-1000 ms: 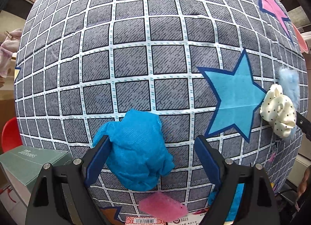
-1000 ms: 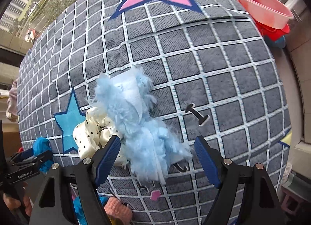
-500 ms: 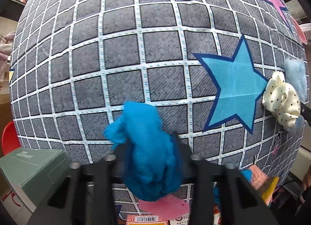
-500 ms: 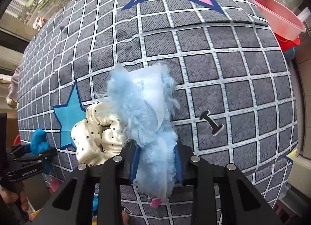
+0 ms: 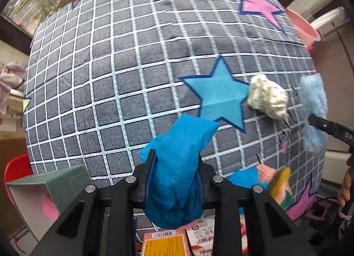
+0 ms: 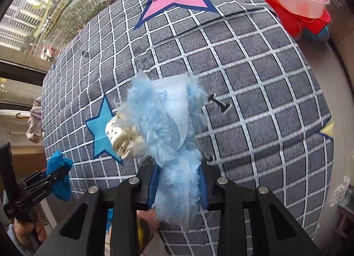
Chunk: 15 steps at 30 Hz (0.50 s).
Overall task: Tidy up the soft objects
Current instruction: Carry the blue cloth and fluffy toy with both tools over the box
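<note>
My left gripper (image 5: 176, 167) is shut on a bright blue cloth bundle (image 5: 179, 161) and holds it above the grey checked mat (image 5: 110, 79). It also shows in the right wrist view (image 6: 58, 174). My right gripper (image 6: 179, 180) is shut on a fluffy light blue cloth (image 6: 168, 127), lifted off the mat (image 6: 254, 101). It also shows in the left wrist view (image 5: 314, 105). A cream polka-dot scrunchie (image 5: 267, 96) lies by the blue star (image 5: 221, 99); in the right wrist view the scrunchie (image 6: 120, 136) sits partly behind the fluffy cloth.
A green open box (image 5: 44, 192) with something pink inside stands at the lower left. Pink and orange knitted items (image 5: 274, 176) and printed packets (image 5: 166, 242) lie near the mat's front edge. Pink and red basins (image 6: 296, 6) stand at the far right. A black hair clip (image 6: 220, 103) lies on the mat.
Both grippers closed on their cloths, then lifted them off the mat and pulled back. The green box has come into fuller view at lower left.
</note>
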Each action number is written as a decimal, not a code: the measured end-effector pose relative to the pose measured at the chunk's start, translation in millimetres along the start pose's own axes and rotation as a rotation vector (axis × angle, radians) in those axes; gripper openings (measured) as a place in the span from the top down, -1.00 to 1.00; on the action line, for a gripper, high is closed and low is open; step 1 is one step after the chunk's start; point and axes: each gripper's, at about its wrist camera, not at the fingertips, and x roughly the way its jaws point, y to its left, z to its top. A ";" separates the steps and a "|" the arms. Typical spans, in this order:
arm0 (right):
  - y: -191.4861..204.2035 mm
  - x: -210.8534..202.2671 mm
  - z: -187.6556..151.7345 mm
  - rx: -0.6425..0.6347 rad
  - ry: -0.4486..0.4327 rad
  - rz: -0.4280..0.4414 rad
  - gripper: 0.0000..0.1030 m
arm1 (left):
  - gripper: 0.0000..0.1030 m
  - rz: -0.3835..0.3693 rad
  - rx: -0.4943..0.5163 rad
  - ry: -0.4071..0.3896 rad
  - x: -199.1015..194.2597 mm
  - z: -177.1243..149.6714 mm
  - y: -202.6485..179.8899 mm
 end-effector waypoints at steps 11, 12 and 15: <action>-3.4 -32.3 -62.8 0.060 -0.001 0.026 0.36 | 0.36 -0.058 0.202 -0.081 -63.8 -54.9 -52.3; -2.3 -35.4 -70.8 0.063 -0.002 0.028 0.36 | 0.36 -0.060 0.200 -0.101 -81.9 -62.0 -48.4; 3.6 -42.9 -92.9 0.053 0.001 0.026 0.36 | 0.36 -0.079 0.265 -0.110 -97.4 -84.3 -63.1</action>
